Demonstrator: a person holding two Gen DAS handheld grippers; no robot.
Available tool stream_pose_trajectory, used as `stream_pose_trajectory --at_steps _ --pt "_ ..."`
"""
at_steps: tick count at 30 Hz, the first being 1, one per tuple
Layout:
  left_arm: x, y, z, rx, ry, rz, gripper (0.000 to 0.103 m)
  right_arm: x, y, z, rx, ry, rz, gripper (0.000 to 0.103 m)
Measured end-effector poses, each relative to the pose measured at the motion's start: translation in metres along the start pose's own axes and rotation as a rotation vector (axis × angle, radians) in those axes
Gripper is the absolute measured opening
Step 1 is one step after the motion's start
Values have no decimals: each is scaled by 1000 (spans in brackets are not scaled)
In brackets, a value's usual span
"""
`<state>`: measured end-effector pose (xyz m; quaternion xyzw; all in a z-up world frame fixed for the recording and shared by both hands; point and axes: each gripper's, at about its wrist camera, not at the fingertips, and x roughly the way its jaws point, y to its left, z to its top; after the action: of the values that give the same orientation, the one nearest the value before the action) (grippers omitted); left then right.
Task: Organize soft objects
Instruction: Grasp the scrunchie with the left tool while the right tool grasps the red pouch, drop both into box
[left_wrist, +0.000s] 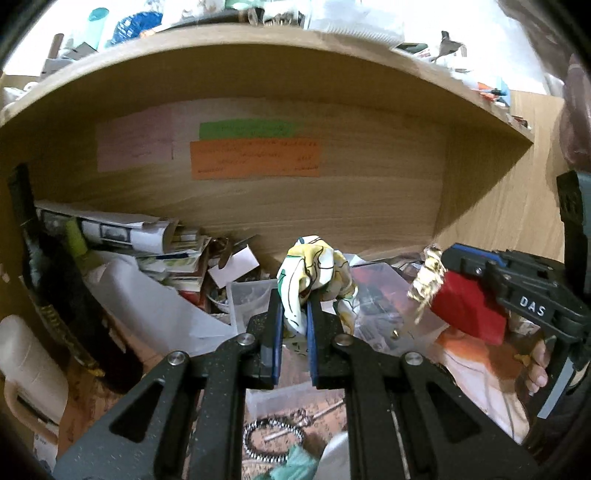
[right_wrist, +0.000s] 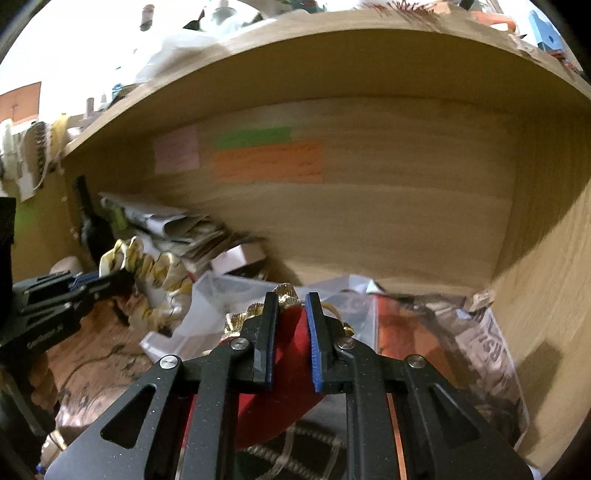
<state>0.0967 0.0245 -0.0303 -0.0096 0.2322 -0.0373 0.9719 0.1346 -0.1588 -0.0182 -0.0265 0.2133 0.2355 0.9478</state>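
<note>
Upright, the patterned cloth (left_wrist: 312, 273) is clamped in the left claw (left_wrist: 294, 325); the right claw (right_wrist: 291, 332) pinches the red pouch (right_wrist: 291, 354).

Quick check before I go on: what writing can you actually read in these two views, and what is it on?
"DAS": white letters on the right claw body.
Orange note and green note on the shelf's back wall: handwriting, too small to read.
Left claw body: white print, blurred.
Plastic-wrapped newspaper: large print, blurred.

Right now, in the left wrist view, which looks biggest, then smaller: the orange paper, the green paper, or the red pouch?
1. orange paper
2. green paper and red pouch: alike in area, and the pouch is nearer, so unranked.
</note>
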Motion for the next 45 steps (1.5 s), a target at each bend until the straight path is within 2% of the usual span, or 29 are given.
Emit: stream_pose_trajectory --at_steps 9,16,22,25,27,29,35,37,45 --pt "63 4 7 -18 138 -31 11 56 -10 8 -22 90 -35 13" --pt "118 3 -6 -15 295 -67 11 98 -15 -4 -57 242 -36 13" --pt "138 -3 -17 1 380 -91 11 119 -15 -17 -81 347 -33 14" --pt "144 -6 -19 30 388 -73 12 123 -15 -20 -85 366 -35 16" --pt "144 -7 -19 36 389 -60 26 122 -15 -20 -86 362 -49 19" --pt "142 -7 -18 36 373 -49 35 122 -13 -20 -92 357 -60 22" --pt "120 0 -9 38 315 -24 44 110 -11 -14 -93 319 -73 38" --pt "111 0 -6 39 287 -13 48 106 -7 -10 -87 296 -64 47" --pt "63 10 -1 32 187 18 65 53 0 0 -89 175 -46 71"
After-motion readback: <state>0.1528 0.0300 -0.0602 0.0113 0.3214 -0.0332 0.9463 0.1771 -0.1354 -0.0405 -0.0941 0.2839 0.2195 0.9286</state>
